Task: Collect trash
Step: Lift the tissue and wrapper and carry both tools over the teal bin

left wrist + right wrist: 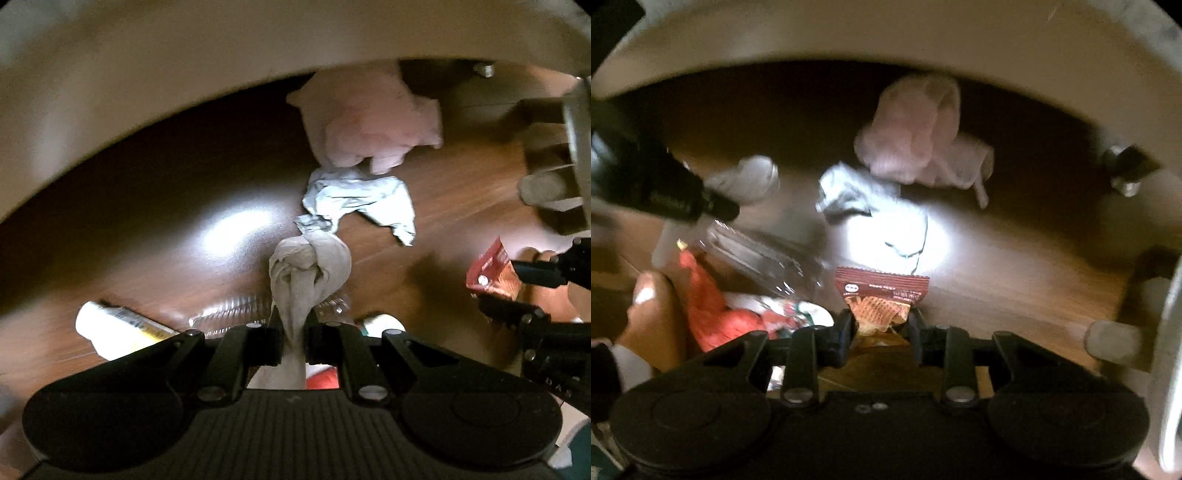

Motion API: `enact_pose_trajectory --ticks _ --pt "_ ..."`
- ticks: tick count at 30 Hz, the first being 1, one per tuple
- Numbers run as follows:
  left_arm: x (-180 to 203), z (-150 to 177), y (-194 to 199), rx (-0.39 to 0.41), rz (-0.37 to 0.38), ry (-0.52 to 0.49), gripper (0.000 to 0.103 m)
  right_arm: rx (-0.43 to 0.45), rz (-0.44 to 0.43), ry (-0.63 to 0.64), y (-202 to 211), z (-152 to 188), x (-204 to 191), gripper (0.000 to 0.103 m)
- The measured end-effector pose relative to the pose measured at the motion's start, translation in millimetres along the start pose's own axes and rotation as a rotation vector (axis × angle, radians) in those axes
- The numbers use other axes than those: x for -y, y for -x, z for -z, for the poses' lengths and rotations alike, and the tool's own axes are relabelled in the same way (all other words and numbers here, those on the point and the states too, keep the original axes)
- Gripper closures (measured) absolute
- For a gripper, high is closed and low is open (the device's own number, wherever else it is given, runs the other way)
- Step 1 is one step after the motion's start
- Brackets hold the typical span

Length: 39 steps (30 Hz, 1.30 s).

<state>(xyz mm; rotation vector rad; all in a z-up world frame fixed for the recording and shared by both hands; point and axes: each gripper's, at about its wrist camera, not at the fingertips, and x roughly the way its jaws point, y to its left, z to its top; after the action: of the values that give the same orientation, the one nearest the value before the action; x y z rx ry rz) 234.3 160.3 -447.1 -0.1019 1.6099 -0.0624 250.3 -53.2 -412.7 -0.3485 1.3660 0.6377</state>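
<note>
Left wrist view: the left claw [293, 325] points down at the wooden floor [166, 206], its fingers pressed together on a grey knotted rag [308, 266] that hangs from them.
Still on the floor: a pale crumpled wrapper [358, 201], a pink crumpled cloth [373, 122] beyond it, a white tube [118, 325] at lower left, and a clear plastic bottle [236, 308] behind the rag.
Right edge: the right claw enters there, gripping a red snack packet [491, 269].
Right wrist view: the right claw [882, 321] is half closed — pinching the snack packet [882, 295] by its lower part, printed end towards the floor.
Beside it: something red and crumpled [713, 314] and a person's hand [653, 310] at lower left.
Step in hand: both pieces look grasped and clear of the floor — likely the carry.
Next move: no bin shows in either view; each claw needs a firm pinch until one is reached, then a release over it.
</note>
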Motion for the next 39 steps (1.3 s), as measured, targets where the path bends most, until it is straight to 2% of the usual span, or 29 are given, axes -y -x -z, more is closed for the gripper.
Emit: enact_pose_trajectory --ticks 5,11,14,19,29,39 --pt "18.5 9.0 56.9 0.06 0.008 0.027 0.093 0.089 0.006 -0.032 49.9 4.3 -8.0 0.072" --pt "46.7 35.3 122.9 0.152 0.042 0.07 0.093 0.2 0.012 -0.087 123.9 16.0 -6.8 0.072" --pt "61.4 51.2 152.2 0.195 0.064 0.103 0.093 0.264 0.038 -0.072 166.1 26.5 -9.1 0.072" --pt "92.7 74.8 200.2 0.278 0.093 0.104 0.093 0.375 0.043 -0.089 232.5 52.5 -7.1 0.072" --pt "157.7 107.3 302.3 0.481 0.121 0.029 0.093 0.572 0.074 -0.148 335.3 108.4 9.5 0.072" --pt "240.3 108.8 373.0 0.595 0.145 -0.123 0.093 0.709 0.145 -0.212 403.5 145.6 56.7 0.072"
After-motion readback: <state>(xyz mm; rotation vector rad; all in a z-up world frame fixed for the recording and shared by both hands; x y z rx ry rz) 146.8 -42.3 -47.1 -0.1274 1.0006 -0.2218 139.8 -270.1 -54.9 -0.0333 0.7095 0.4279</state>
